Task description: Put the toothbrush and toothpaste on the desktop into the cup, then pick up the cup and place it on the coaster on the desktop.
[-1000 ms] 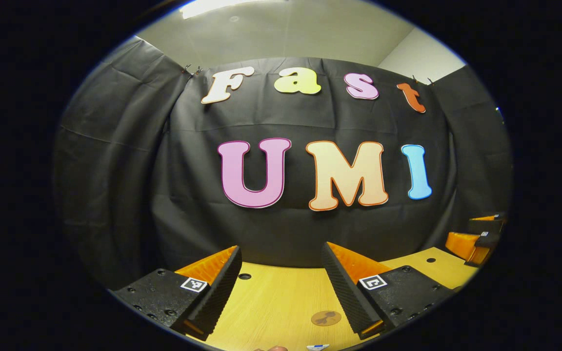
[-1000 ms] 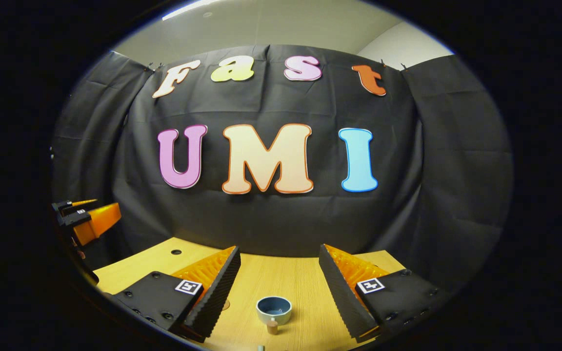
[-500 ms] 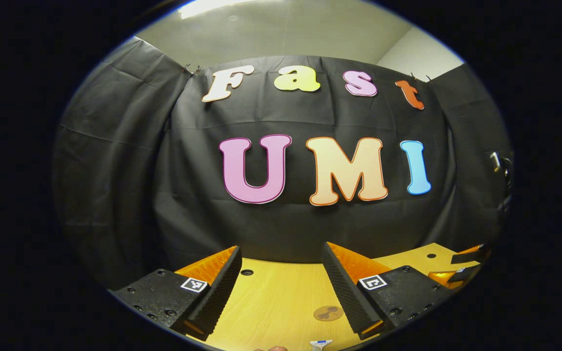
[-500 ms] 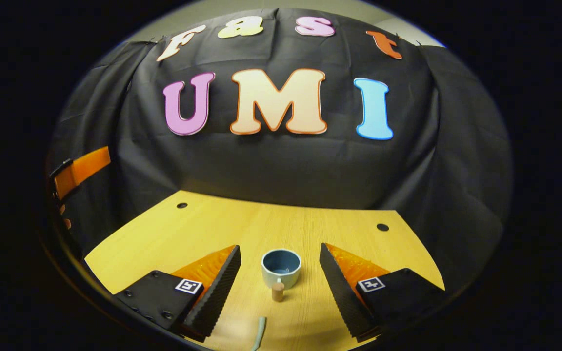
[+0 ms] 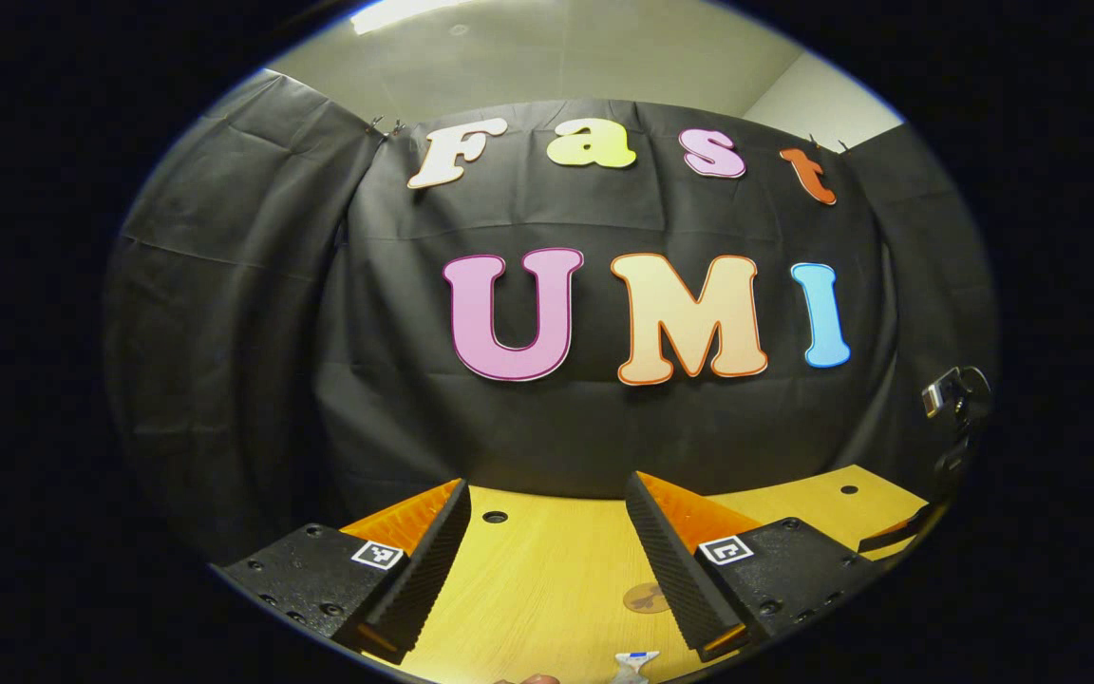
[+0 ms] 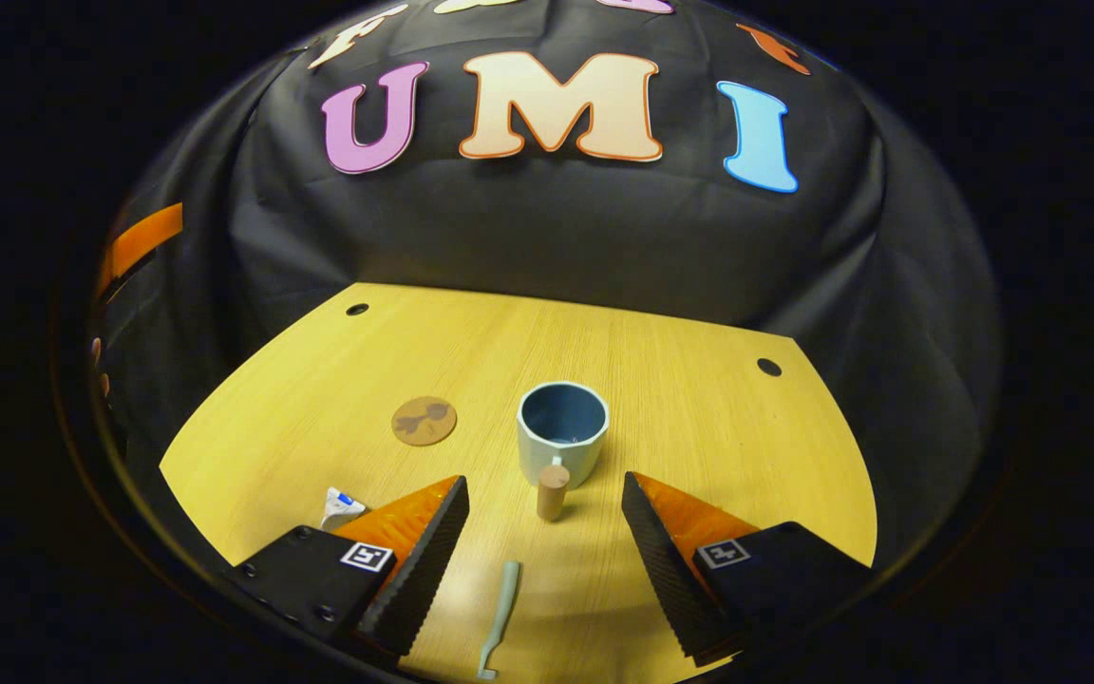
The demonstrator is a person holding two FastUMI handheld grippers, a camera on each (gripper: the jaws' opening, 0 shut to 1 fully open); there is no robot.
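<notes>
Right gripper hangs spread wide, grasping nothing, above a wooden desk backed by black cloth. Cup stands at twelve o'clock, toothbrush between the fingers, coaster at ten, toothpaste half hidden. Left gripper is likewise released; there the toothpaste is cut off at six.

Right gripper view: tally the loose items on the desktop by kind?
Blue ceramic cup with a wooden handle: 1
Pale green plastic toothbrush: 1
White toothpaste tube, partly behind a claw finger: 1
Round brown coaster: 1
Total: 4
</notes>
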